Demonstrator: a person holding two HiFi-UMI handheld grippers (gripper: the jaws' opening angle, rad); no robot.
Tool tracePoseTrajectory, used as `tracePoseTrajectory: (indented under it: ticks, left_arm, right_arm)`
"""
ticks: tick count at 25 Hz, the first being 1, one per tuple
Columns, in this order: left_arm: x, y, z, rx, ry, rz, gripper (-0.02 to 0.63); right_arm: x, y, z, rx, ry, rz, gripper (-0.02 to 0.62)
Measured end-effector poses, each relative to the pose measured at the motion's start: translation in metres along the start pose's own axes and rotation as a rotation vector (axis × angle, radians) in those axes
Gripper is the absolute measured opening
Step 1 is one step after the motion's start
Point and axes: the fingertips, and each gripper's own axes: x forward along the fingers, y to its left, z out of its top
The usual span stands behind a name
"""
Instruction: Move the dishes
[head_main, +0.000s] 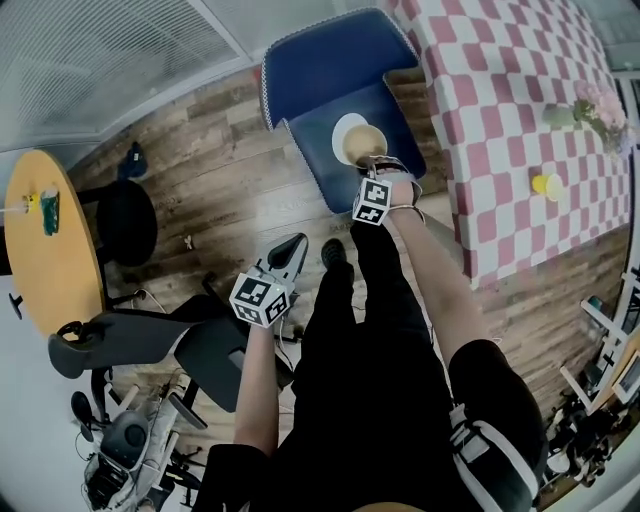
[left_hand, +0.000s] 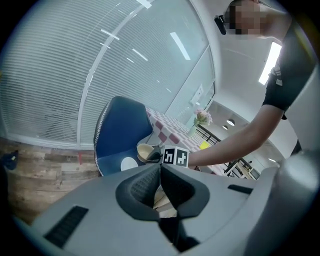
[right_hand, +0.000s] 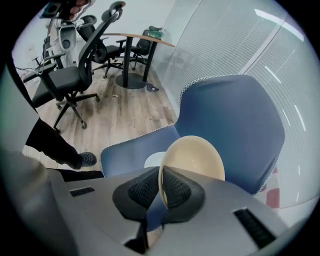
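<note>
Bowl up in the right claw, plate down on the chair

Right claw (right_hand: 161, 187) is pinched shut on the rim of the cream bowl (right_hand: 195, 160). The thin rim sits between the two pads. The bowl hangs tipped up on its edge, with its hollow side turned toward that claw's camera. It is in the air over the seat of the blue chair (head_main: 330, 60) and touches nothing else.

A white plate (head_main: 341, 130) lies flat on the seat, just under the bowl and partly hidden by it.

Left claw (left_hand: 160, 187) is closed too, but it has nothing in it. In the head view it is well apart from the chair, down by the person's legs. So the right hand is the one nearer to both dishes.

The tabletop (head_main: 500, 100) with the pink and white checked cloth is just beside the chair, to the right of the bowl in the head view. I think the bowl goes there next, so the move is a carry sideways to the right. The bowl should be tipped level before it is put down. The plate is left to fetch.
</note>
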Motion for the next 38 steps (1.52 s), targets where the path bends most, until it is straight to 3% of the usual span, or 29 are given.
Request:
tracePoseTrajectory:
  ticks: [13,20,28,38]
  left_arm:
    - [-0.035,-0.056,-0.015,0.07,0.02,-0.088,0.029]
    - [-0.036,-0.095,-0.015,0.096,0.056,-0.154,0.029]
    - [0.013,-0.167,0.004,0.195,0.073,-0.267,0.029]
    - [0.056,-0.236,0.006,0.212,0.094,-0.326,0.029]
  right_arm:
    - [-0.102,-0.008,-0.008,0.007,0.018,-0.099,0.026]
    - [-0.159,-0.017,-0.029,0.102,0.03,-0.132,0.023]
    - [-0.223,-0.025,-0.122,0.164,0.103,-0.209,0.024]
    - [-0.283,0.024,-0.261,0.294,0.207,-0.206,0.025]
